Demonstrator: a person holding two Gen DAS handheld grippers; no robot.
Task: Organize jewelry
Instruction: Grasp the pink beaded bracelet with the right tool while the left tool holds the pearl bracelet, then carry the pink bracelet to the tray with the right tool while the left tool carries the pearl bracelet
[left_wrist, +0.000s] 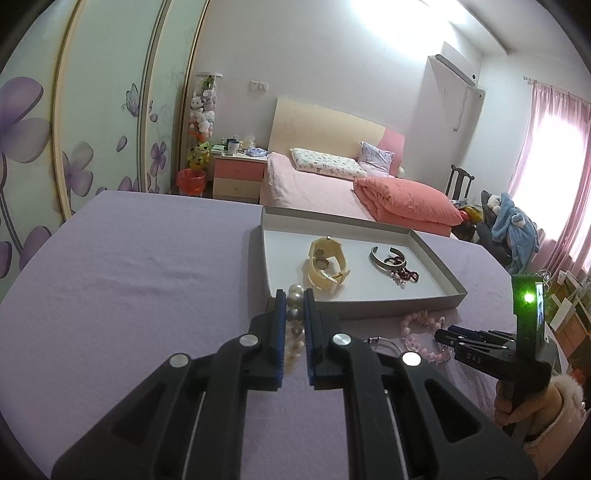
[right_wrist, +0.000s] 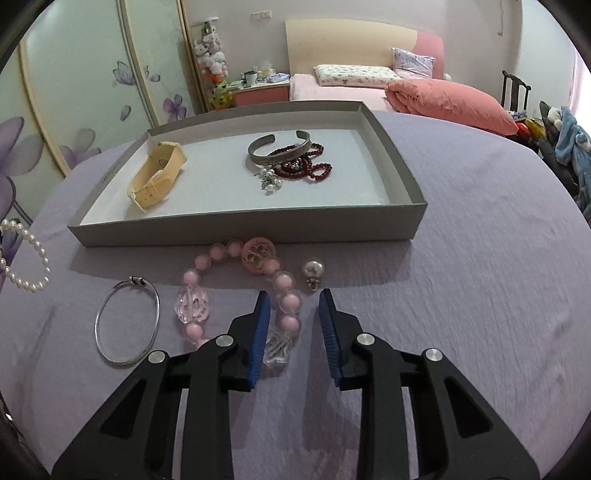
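1. Your left gripper (left_wrist: 294, 295) jaws are shut tight on the pearl bracelet (left_wrist: 294, 314), near the box (left_wrist: 369, 306). Lift it over the wall.
2. Your right gripper (right_wrist: 293, 297) jaws are partly open around the pink bead bracelet (right_wrist: 284, 284) on the tabletop (right_wrist: 480, 258), not pinching it. Close gently.

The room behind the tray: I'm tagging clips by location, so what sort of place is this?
Most likely a home bedroom: a bed with pillows, a nightstand beside it, and a flower-printed sliding wardrobe.
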